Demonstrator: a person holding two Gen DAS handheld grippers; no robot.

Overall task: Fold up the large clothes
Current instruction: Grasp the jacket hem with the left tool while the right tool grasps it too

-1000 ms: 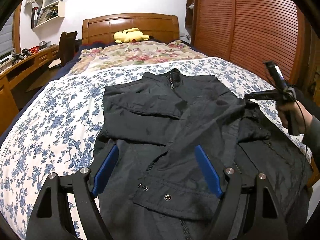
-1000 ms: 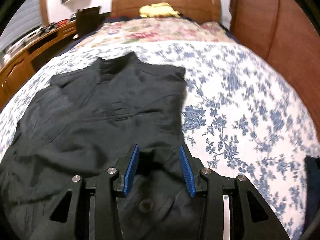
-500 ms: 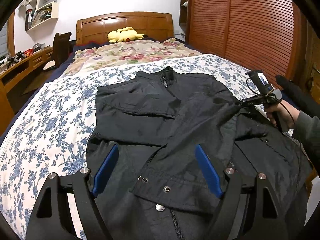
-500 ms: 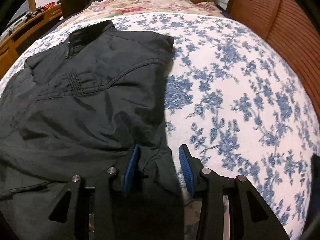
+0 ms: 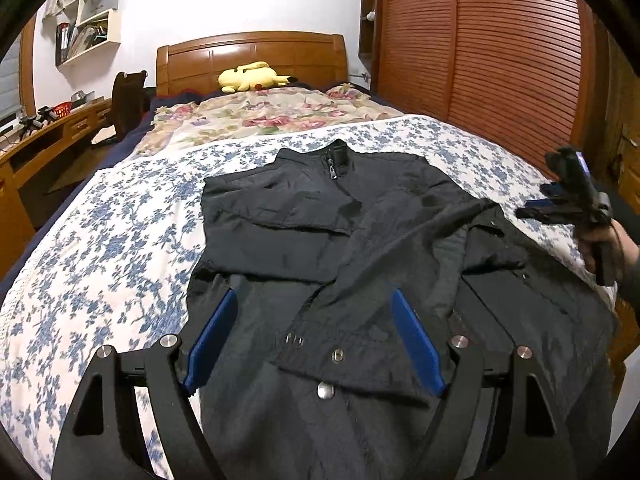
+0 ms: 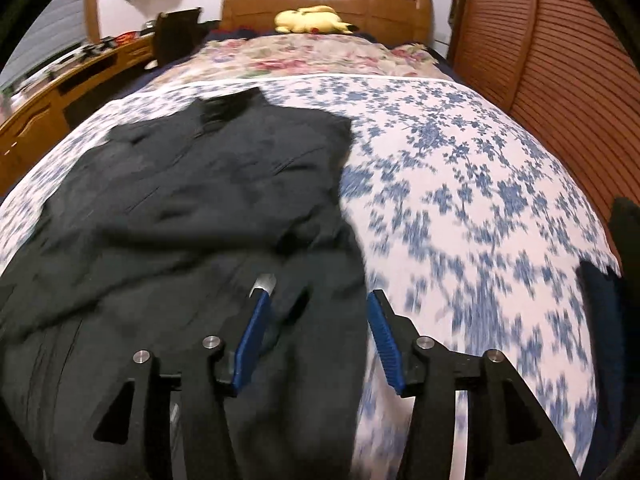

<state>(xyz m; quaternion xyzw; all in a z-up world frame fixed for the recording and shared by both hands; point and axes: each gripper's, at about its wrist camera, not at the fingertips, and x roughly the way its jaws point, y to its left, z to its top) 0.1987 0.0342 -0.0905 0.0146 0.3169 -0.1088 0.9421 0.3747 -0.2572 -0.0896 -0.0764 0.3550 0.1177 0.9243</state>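
You are standing at the foot of a bed [image 5: 100,232] covered with a blue-flowered white sheet, in a room with a wooden headboard [image 5: 248,50] at the far end. Along the left wall runs a wooden desk [image 5: 44,136] with a dark chair [image 5: 128,100] beside it and white shelves [image 5: 92,8] above. Against the headboard lies a yellow plush toy [image 5: 250,77] on a rose-patterned quilt [image 5: 264,118]. The black jacket [image 5: 320,220] lies spread face up on the sheet, collar toward the headboard, zip closed at the neck, both sleeves folded in across its chest. Your left gripper [image 5: 316,336] hangs over the jacket's lower front with its blue pads spread wide and gripping no cloth. Further right, your right gripper [image 6: 316,336] sits at the jacket's right edge; its jaws have just been opening, and the cloth lies below and between the pads without being pinched. In the left wrist view your right hand [image 5: 604,248] holds that tool just beyond the jacket's right side. The slatted wooden wardrobe doors [image 5: 480,60] fill the right wall.
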